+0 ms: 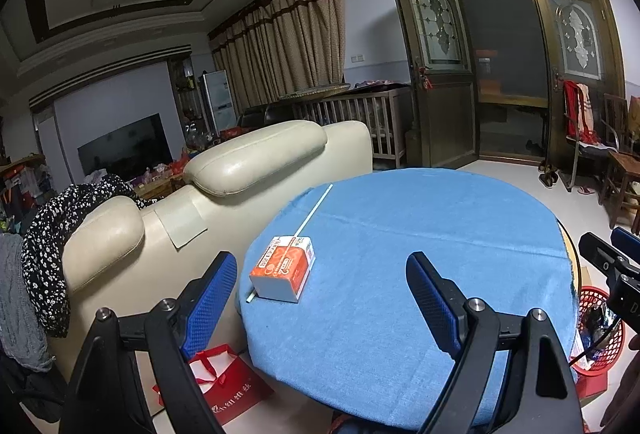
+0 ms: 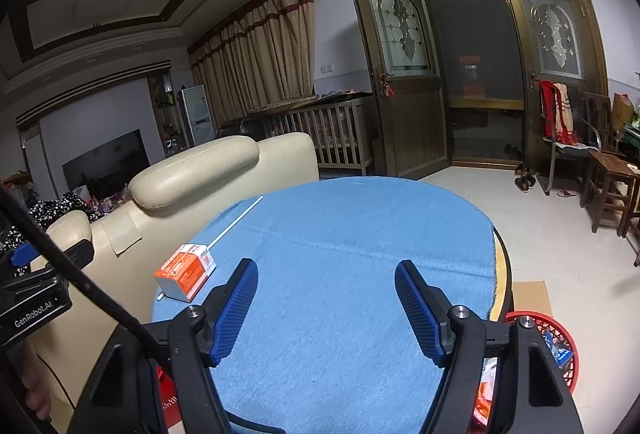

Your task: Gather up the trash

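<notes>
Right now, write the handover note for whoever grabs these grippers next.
Left gripper: open, empty, over the table's near edge.
Right gripper: open, empty, over the blue tablecloth.
Orange box lies at the table's left edge, on a white stick.
Red basket on the floor, right of the table, already holds some trash.
Left: box and stick into the basket.

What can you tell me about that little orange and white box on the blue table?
The small orange and white cardboard carton lies flat on its broad side near the left edge of the round blue-clothed table, looking closed and undented. Its top face is orange with printing too small to read; its near end is plain white. It rests across a long thin white stick, which pokes out at both ends. Neither gripper touches it.
</notes>
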A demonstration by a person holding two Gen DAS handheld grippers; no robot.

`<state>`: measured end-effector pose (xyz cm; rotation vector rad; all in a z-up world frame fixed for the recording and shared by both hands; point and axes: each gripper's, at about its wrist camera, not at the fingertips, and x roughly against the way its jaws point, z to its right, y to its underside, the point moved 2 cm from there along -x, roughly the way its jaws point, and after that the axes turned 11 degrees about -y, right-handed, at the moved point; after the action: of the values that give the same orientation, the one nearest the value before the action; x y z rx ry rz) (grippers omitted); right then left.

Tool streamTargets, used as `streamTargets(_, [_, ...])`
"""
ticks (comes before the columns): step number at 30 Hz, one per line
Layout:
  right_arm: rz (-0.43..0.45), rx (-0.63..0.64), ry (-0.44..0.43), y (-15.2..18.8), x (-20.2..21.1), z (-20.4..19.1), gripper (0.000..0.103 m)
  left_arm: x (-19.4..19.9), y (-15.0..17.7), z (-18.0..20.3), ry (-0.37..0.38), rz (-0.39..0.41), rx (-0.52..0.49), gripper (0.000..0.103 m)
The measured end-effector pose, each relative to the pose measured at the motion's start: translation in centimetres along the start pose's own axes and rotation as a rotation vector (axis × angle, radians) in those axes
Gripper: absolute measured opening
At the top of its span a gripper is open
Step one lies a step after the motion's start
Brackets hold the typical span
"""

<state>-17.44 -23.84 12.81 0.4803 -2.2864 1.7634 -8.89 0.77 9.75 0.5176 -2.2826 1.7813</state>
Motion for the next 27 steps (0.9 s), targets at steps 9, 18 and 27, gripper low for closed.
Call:
streamTargets(9, [-0.003,-0.003,-0.003,0.11,-0.09,-0.06,0.074,-0.55,0.25,-0.15,-0.007,-0.024,0.004,0.087])
streamTargets(18, [0.002,-0.002,0.000,0.26,-0.24,-0.16,0.074,-0.55,0.40,-0.11,-0.008,-0.031,0.003,0.087])
streamTargets(27, [0.001,-0.004,-0.003,0.34,-0.23,-0.22,0.074,-0.57,0.60,-0.32,-0.008,-0.039,0.002,0.087])
